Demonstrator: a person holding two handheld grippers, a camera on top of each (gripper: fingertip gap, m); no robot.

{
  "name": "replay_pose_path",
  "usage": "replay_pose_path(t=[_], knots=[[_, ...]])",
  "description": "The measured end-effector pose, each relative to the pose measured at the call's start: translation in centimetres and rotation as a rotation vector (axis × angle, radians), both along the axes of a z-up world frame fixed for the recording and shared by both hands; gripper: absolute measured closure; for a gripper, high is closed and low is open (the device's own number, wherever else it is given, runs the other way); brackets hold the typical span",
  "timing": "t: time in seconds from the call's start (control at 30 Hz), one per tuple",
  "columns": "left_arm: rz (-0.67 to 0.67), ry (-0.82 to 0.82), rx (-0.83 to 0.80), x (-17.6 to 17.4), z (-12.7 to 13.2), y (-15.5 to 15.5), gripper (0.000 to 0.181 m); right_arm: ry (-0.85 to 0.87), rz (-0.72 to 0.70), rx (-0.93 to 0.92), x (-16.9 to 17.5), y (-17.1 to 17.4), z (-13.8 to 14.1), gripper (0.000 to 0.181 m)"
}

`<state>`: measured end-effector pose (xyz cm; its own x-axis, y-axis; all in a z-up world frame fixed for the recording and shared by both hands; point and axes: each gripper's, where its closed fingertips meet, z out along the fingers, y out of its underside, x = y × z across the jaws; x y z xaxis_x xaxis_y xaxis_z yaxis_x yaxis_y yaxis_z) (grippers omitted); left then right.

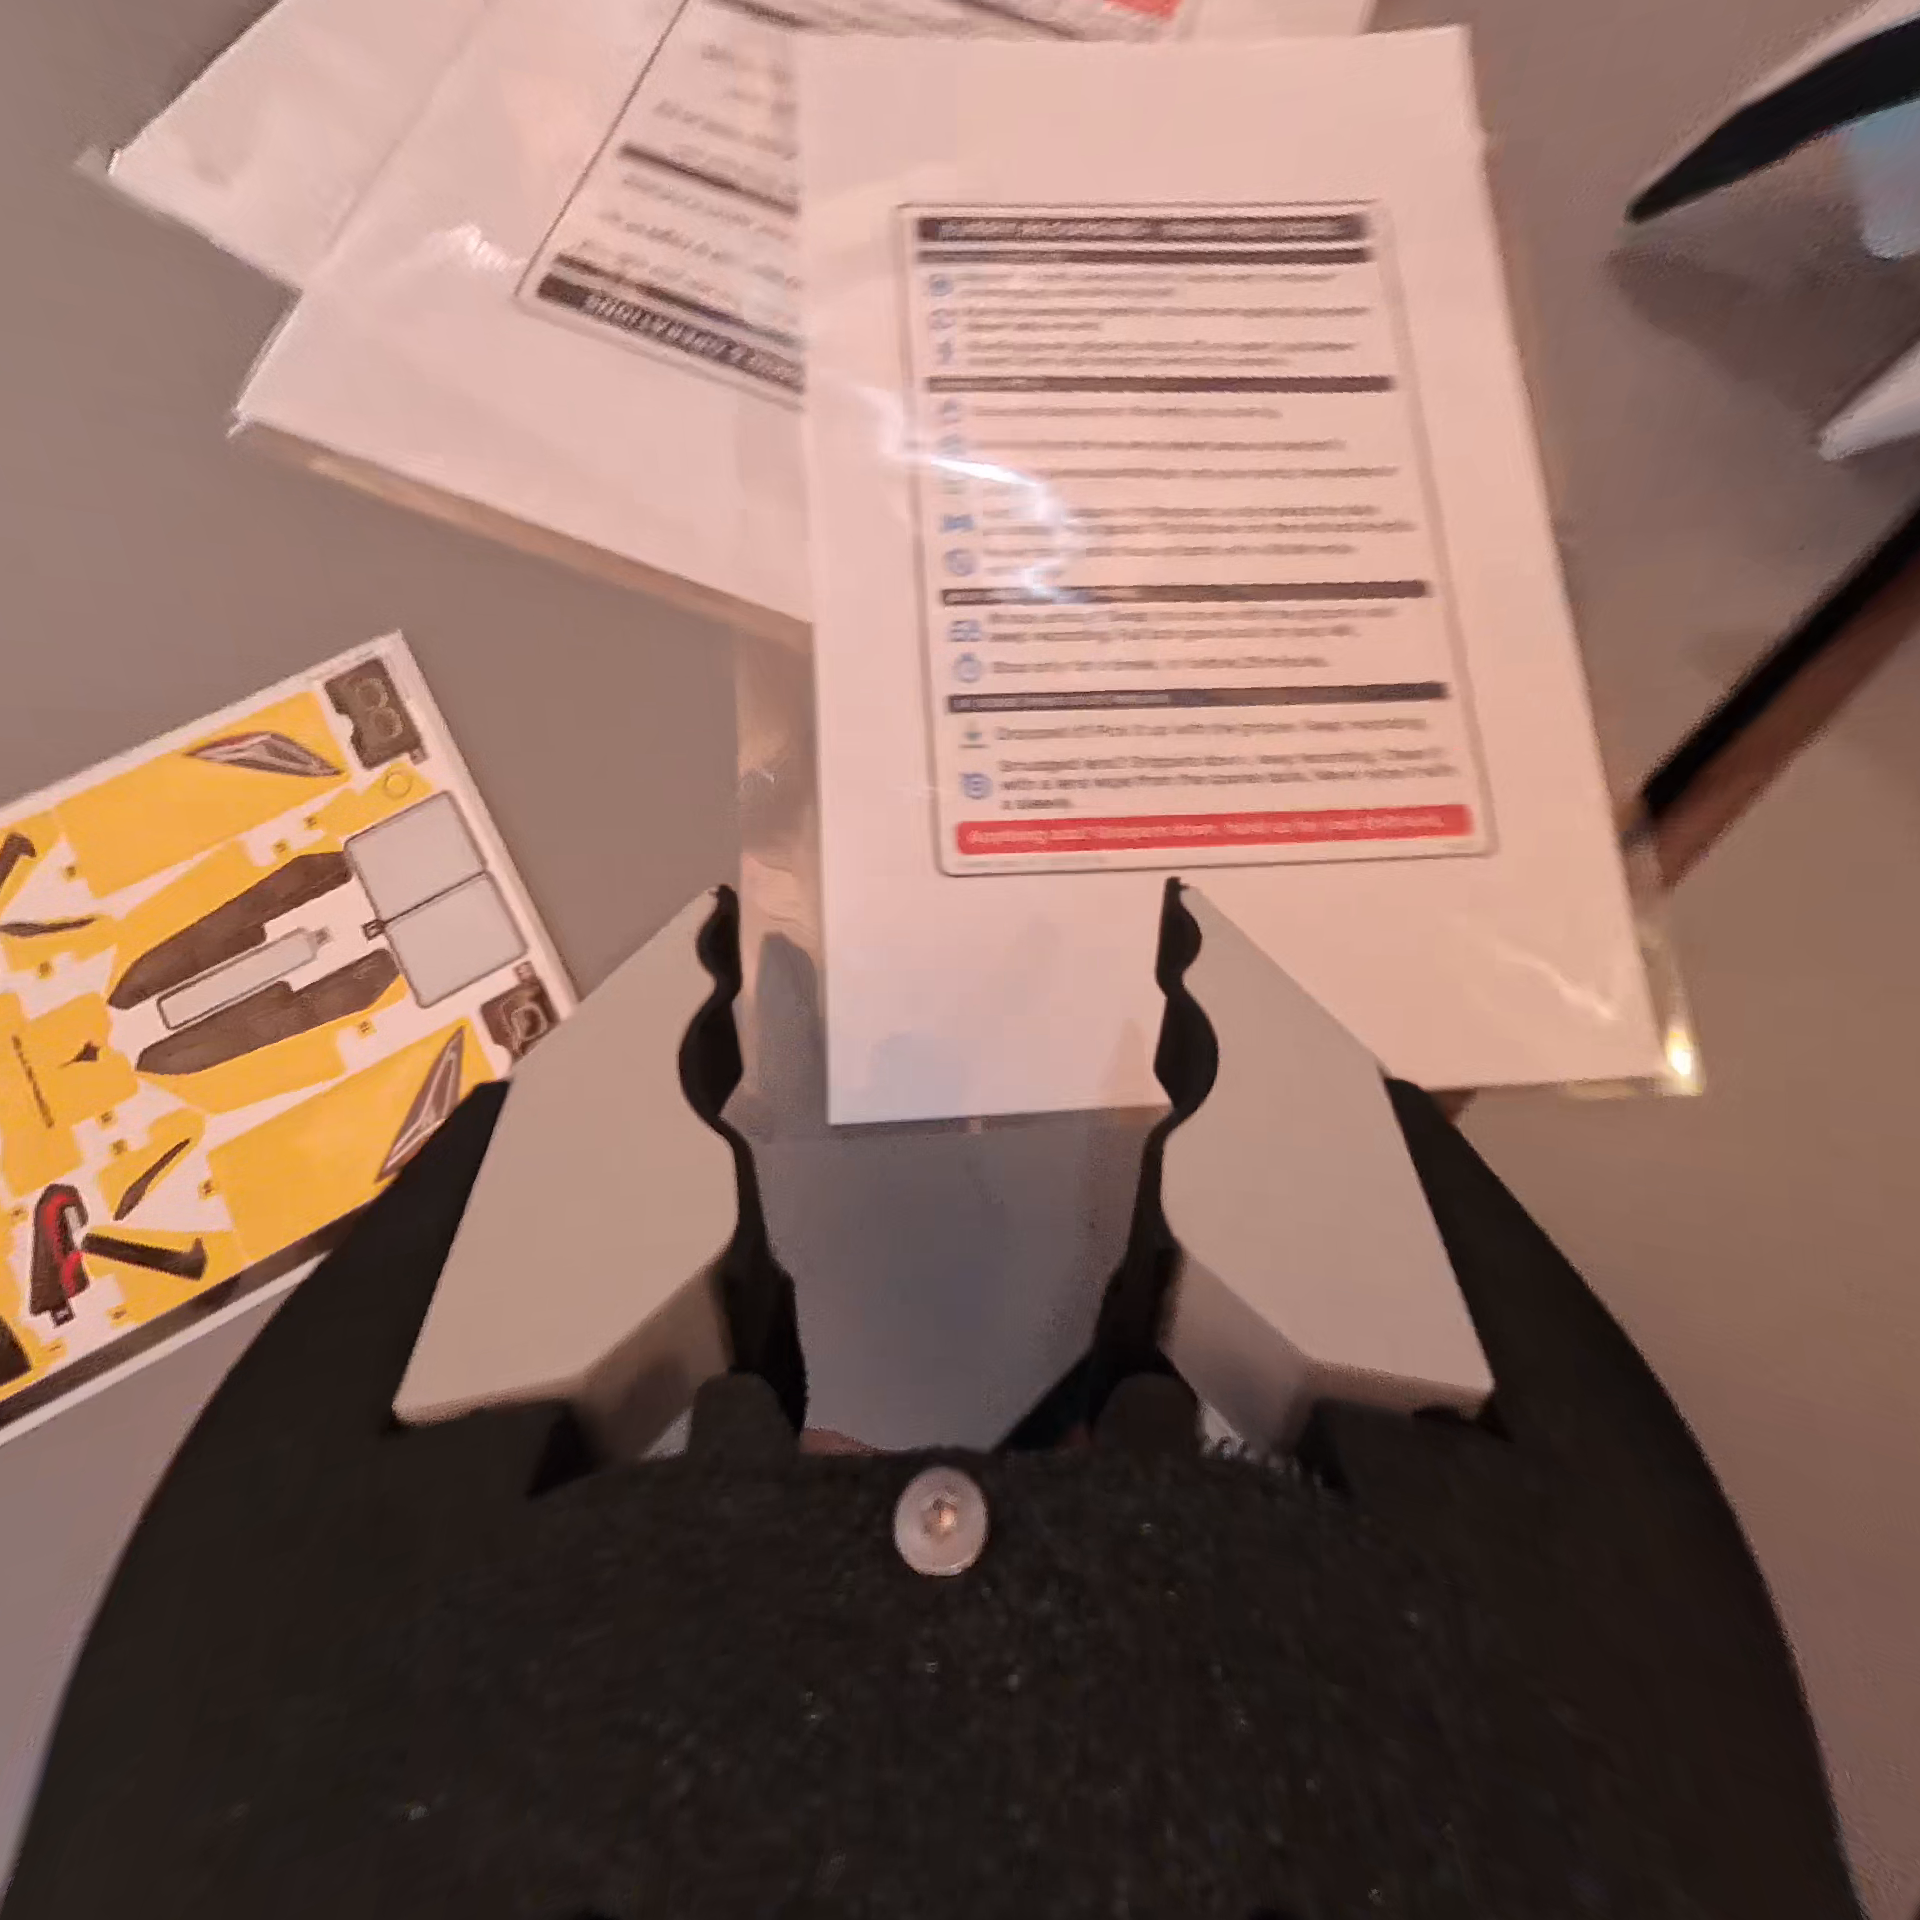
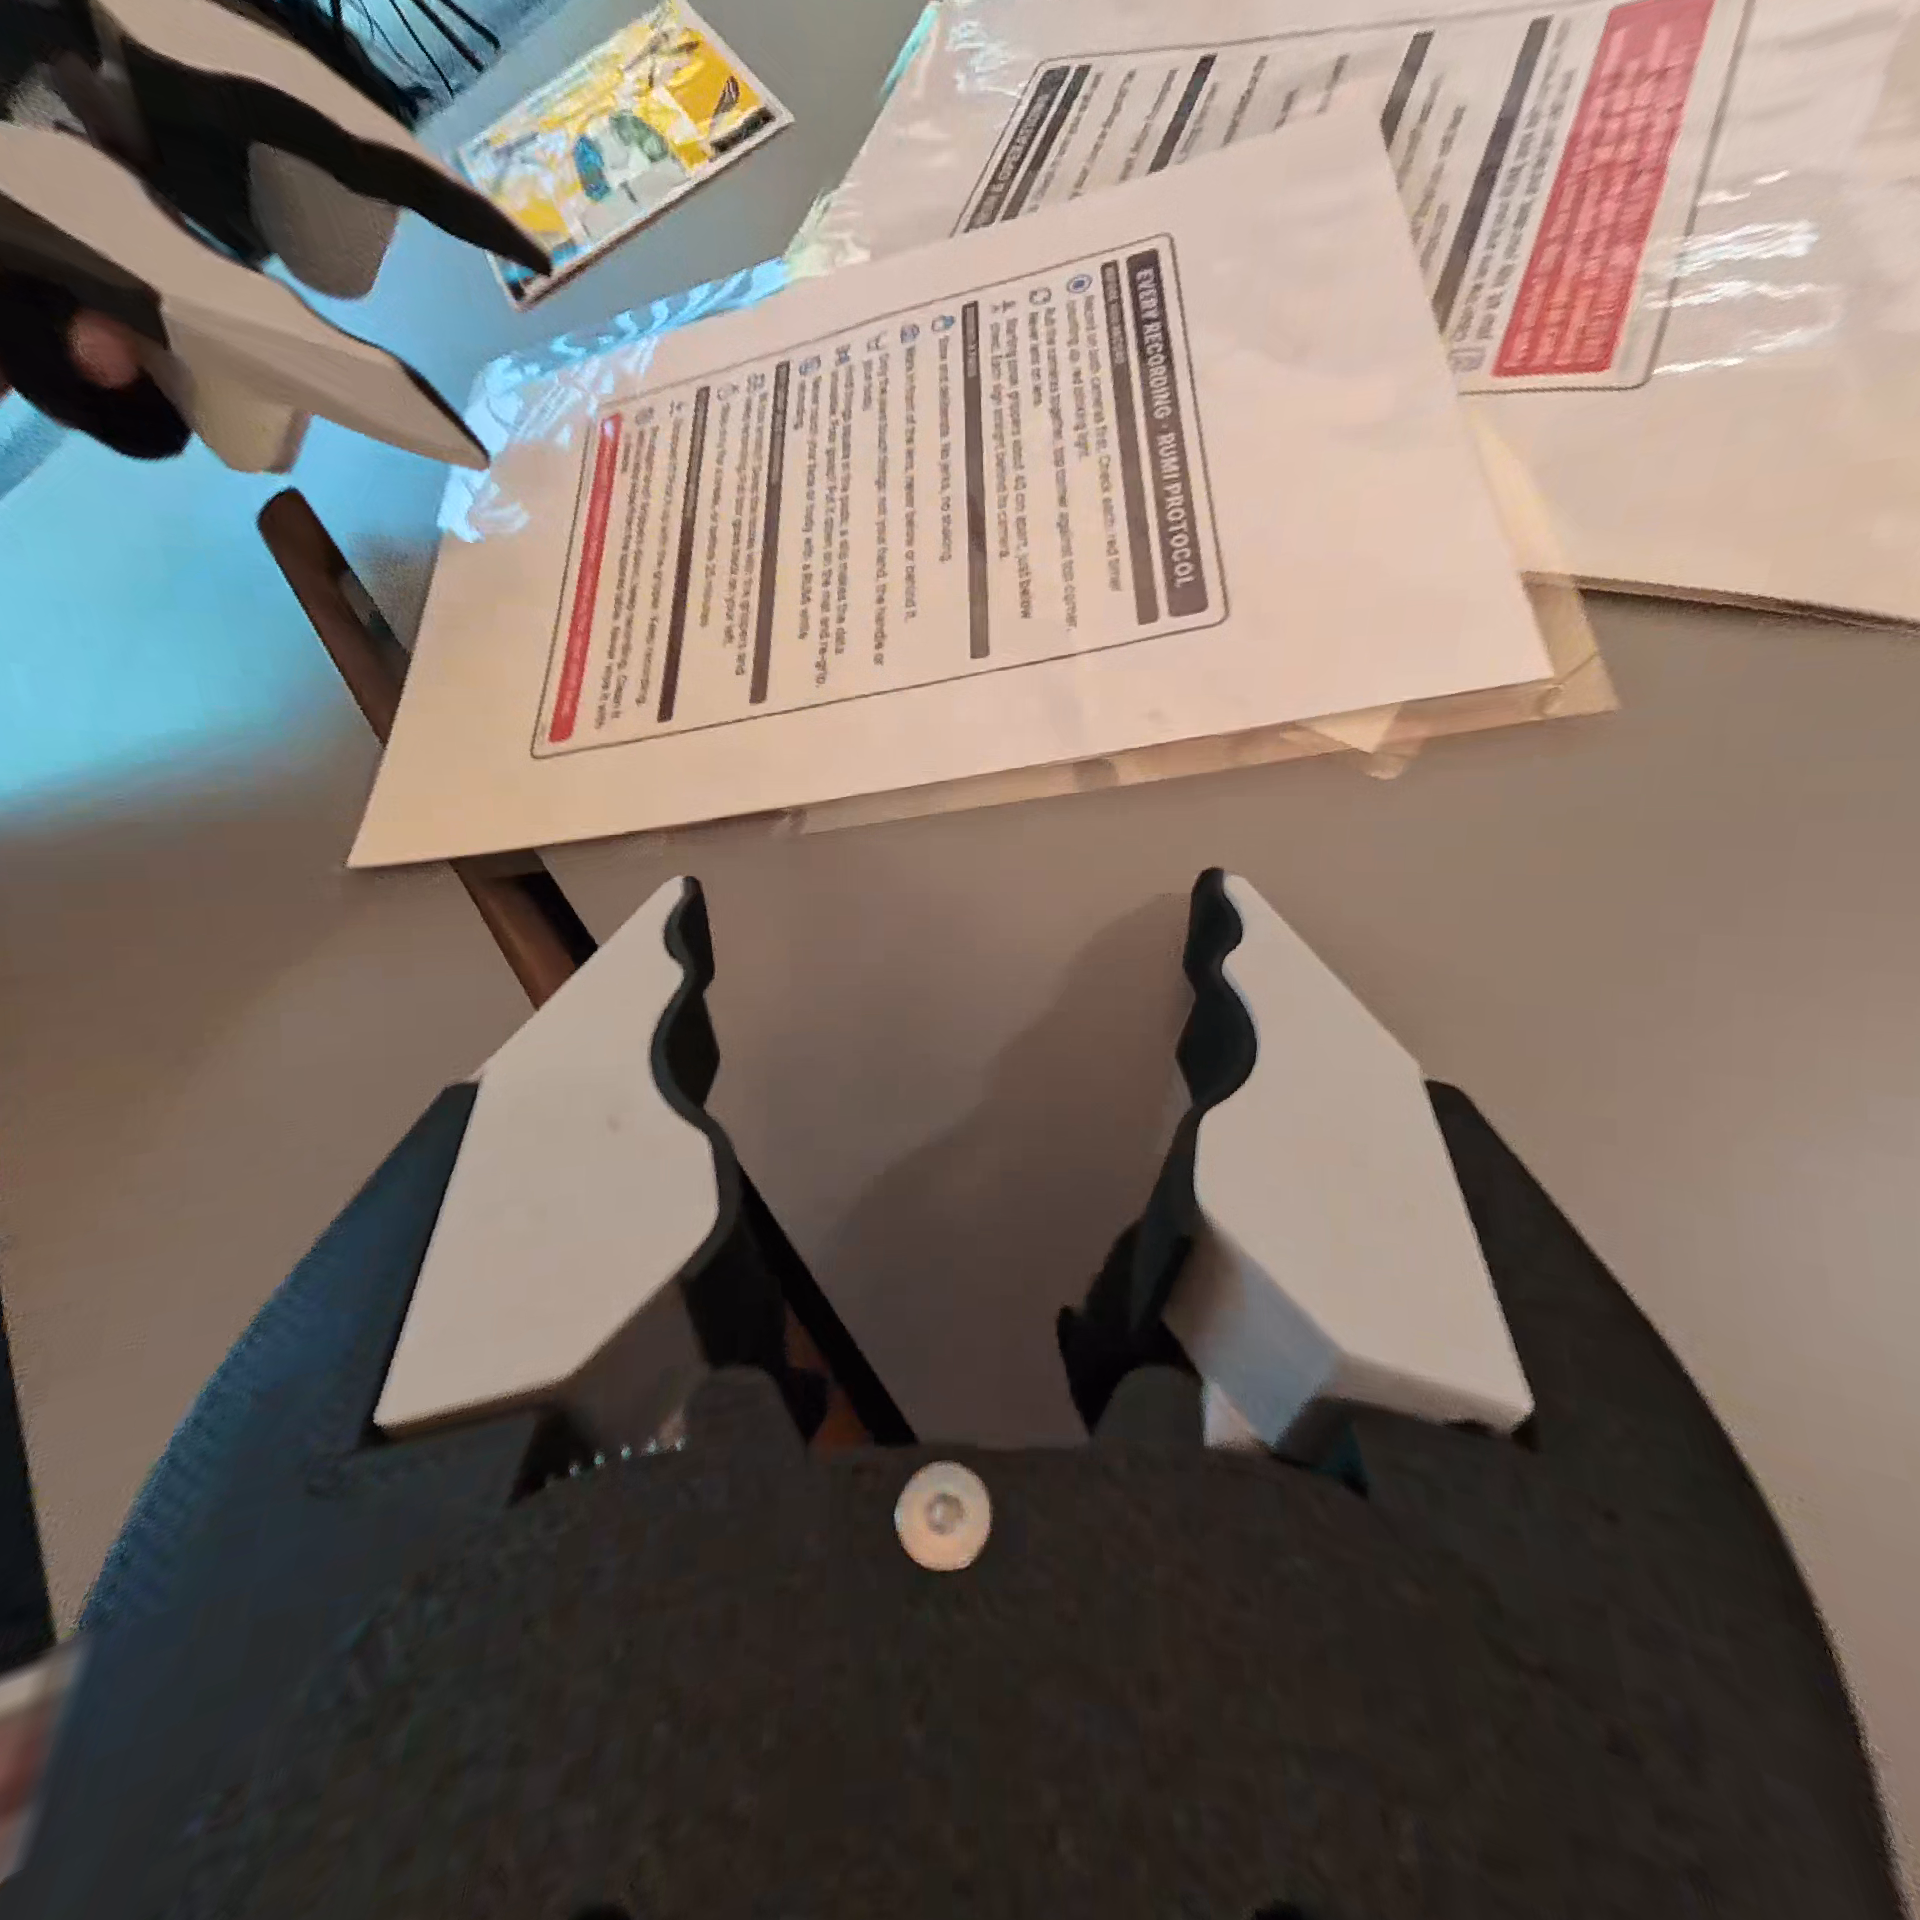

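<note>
A white printed sheet (image 1: 1164,540) lies on a clear plastic sleeve on the grey table; it also shows in the right wrist view (image 2: 935,520). My left gripper (image 1: 945,904) is open and empty, its fingertips over the sheet's near edge. My right gripper (image 2: 945,894) is open and empty, hovering over bare table just short of the sheet's edge. The left gripper also shows at the upper left of the right wrist view (image 2: 488,353), close to the sheet's far corner. More sleeved printed sheets (image 1: 582,270) lie behind; one also shows in the right wrist view (image 2: 1621,260).
A yellow and black sticker sheet (image 1: 229,987) lies to the left on the grey table (image 1: 312,582); it also shows far off in the right wrist view (image 2: 623,145). The table's dark edge (image 2: 343,634) runs at the left there. The other gripper shows at the upper right (image 1: 1787,135).
</note>
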<state>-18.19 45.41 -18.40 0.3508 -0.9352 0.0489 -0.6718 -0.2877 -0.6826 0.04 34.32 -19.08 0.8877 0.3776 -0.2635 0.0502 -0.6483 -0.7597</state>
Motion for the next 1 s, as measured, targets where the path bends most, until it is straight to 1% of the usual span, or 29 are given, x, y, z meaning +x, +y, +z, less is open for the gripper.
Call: replay_pose_path(t=[0.07,0.1,0.17,0.2,0.27,0.37,0.4,0.43,0.5,0.6,0.67,0.73,0.8,0.83,0.87,0.9,0.93,0.97,1.0], knots=[[0.003,0.046,-0.044,0.1,-1.4,0.1,0.097,-0.061,0.018,-0.022,-0.4,0.3,-0.6,0.089],[0.002,0.068,-0.051,0.1,-1.9,0.1,0.096,-0.119,0.009,-0.016,0.0,0.6,-0.7,0.087],[-0.004,0.077,-0.020,0.2,-2.0,0.0,0.095,-0.247,-0.063,0.015,2.6,1.9,0.1,0.085],[-0.010,0.095,-0.003,0.2,-2.2,0.0,0.096,-0.256,-0.100,0.034,3.8,2.6,0.8,0.087],[-0.026,0.105,0.002,0.2,-2.2,-0.3,0.097,-0.207,-0.134,0.016,5.7,4.1,1.1,0.088],[-0.023,0.097,0.005,0.2,-2.2,-0.3,0.097,-0.115,-0.120,-0.114,7.1,5.8,-0.8,0.083],[-0.021,0.093,0.006,0.2,-2.2,-0.3,0.097,-0.106,-0.111,-0.109,7.4,6.4,-0.8,0.089],[-0.019,0.088,0.008,0.2,-2.2,-0.4,0.097,-0.090,-0.102,-0.112,7.3,6.7,-0.8,0.094],[-0.014,0.076,0.012,0.2,-2.1,-0.4,0.098,-0.016,-0.054,-0.157,6.2,6.8,-0.6,0.112],[-0.010,0.063,0.017,0.2,-2.1,-0.4,0.098,0.026,-0.060,-0.204,5.9,6.8,-0.4,0.112],[-0.009,0.058,0.019,0.2,-2.1,-0.4,0.099,0.097,-0.069,-0.249,5.5,6.7,-0.1,0.111],[-0.010,0.056,0.020,0.2,-2.1,-0.4,0.100,0.182,-0.065,-0.278,5.3,6.5,0.5,0.108],[-0.009,0.053,0.021,0.2,-2.1,-0.4,0.100,0.293,-0.051,-0.254,4.9,6.5,2.1,0.119],[-0.008,0.050,0.023,0.2,-2.1,-0.4,0.100,0.377,-0.023,-0.237,4.4,6.4,3.3,0.130],[-0.008,0.047,0.024,0.2,-2.1,-0.4,0.101,0.478,0.019,-0.224,3.6,6.1,4.7,0.137],[-0.008,0.042,0.025,0.2,-2.1,-0.4,0.101,0.542,0.041,-0.234,3.1,5.9,5.4,0.138],[-0.007,0.037,0.027,0.2,-2.1,-0.4,0.101,0.543,0.056,-0.259,2.9,5.5,5.2,0.137],[-0.006,0.033,0.028,0.2,-2.1,-0.4,0.102,0.485,0.055,-0.291,3.0,5.2,4.1,0.137],[-0.006,0.029,0.030,0.3,-2.1,-0.5,0.102,0.397,0.036,-0.315,3.5,5.1,2.7,0.132]])
